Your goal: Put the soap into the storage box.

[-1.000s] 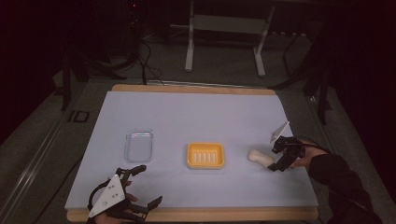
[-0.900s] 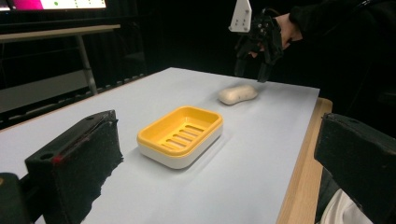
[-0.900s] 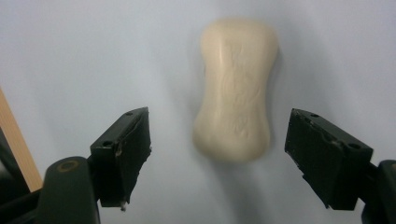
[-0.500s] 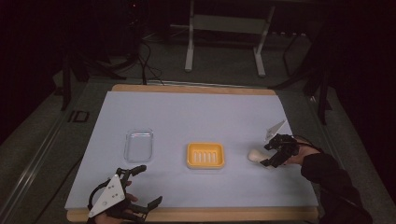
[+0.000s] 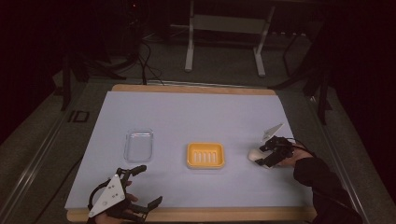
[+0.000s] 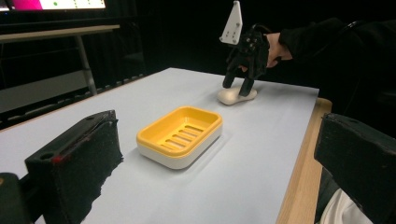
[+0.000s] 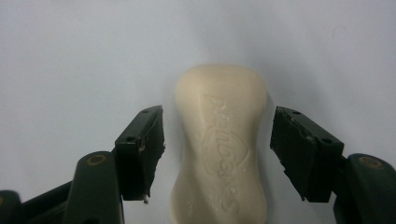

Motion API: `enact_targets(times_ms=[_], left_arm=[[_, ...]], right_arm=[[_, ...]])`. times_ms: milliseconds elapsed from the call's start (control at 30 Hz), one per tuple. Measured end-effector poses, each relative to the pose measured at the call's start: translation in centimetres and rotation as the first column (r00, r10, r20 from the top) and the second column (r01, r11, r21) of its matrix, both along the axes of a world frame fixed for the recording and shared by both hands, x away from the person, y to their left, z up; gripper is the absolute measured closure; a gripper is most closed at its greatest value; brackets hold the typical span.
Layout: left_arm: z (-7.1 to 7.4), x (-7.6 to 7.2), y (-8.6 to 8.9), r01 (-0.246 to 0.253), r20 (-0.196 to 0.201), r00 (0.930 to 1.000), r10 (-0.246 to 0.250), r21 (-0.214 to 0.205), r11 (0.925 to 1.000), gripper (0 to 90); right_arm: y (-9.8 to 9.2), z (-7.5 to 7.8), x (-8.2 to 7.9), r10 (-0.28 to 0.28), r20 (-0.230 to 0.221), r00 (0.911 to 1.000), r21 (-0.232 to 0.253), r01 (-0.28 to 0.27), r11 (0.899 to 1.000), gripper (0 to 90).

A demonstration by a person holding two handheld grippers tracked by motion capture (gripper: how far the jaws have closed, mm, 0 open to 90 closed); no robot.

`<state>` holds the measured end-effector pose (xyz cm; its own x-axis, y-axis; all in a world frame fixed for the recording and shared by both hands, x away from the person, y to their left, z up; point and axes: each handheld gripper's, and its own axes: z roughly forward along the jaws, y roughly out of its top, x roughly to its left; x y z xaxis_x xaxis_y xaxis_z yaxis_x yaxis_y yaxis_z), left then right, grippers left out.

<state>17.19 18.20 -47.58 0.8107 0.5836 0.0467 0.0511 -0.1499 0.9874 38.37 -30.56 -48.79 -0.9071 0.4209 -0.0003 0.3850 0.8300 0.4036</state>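
The right claw [image 7: 217, 154] straddles the cream soap bar [image 7: 222, 144] on the counter [image 5: 187, 112]; its jaws have just been closing, pads not yet touching. The left claw [image 5: 140, 186], wide open, holds nothing.

soap bar [image 7: 219, 140]: we see waxy, matt cream with embossed lettering
soap dish [image 6: 180, 135]: glossy yellow plastic
clear tray [image 5: 138, 144]: shiny transparent plastic
table edge [image 6: 299, 177]: we see bare wood

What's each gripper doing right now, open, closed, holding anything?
Left gripper: open, holding nothing.
Right gripper: open, jaws have just been closing on either side of the soap bar, pads not yet touching it.
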Motion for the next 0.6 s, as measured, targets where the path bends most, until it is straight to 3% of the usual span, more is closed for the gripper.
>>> enact_targets(times_ms=[233,600], left_arm=[[0.0,0.0,0.0,0.001,0.000,1.0000,-0.001,-0.001,1.0000,0.7],[0.0,0.0,0.0,0.005,-0.003,1.0000,-0.005,0.002,1.0000,0.7]], right_arm=[[0.0,-1.4,0.2,-0.014,0.000,0.9999,-0.072,0.014,0.997,35.5],[-0.3,-1.6,0.2,-0.010,-0.016,0.9998,-0.062,0.009,0.998,42.9]])
